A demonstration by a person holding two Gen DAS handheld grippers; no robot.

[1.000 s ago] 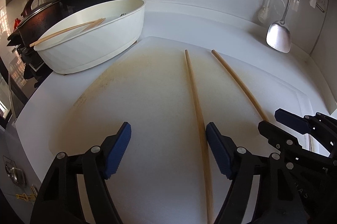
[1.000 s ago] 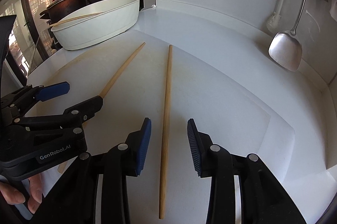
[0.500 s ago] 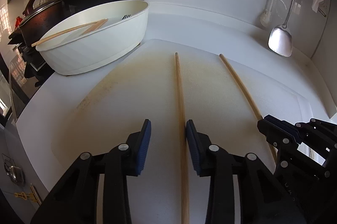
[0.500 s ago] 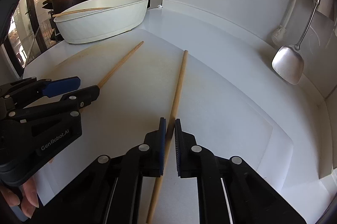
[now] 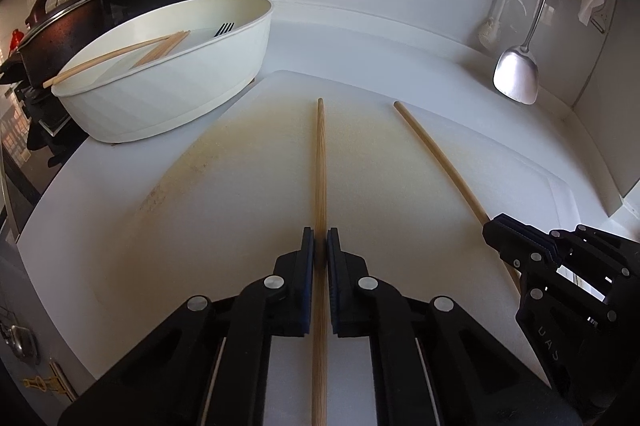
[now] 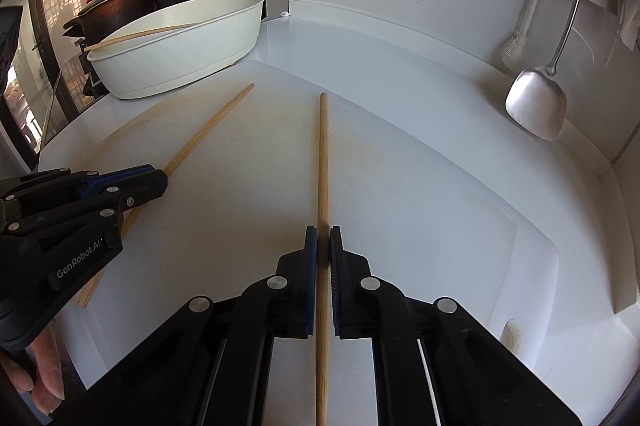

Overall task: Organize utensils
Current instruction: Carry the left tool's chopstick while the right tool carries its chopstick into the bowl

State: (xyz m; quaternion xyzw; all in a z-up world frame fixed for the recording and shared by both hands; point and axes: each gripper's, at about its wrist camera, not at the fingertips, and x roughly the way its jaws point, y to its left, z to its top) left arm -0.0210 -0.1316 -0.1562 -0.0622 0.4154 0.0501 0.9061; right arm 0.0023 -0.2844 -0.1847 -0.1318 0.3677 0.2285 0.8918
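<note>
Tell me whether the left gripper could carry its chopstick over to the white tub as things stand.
Probably yes. The left gripper is shut on its chopstick, and the white tub stands open-topped beyond it to the left, with only bare cutting board between. The right gripper sits off on the other side.

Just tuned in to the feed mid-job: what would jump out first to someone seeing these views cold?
Two long wooden chopsticks lie on the white cutting board, each clamped by one gripper: the left gripper on the left chopstick, the right gripper on the right chopstick. Behind on the left sits a white oval basin with more chopsticks and a fork; a metal spatula hangs at the right wall.
</note>
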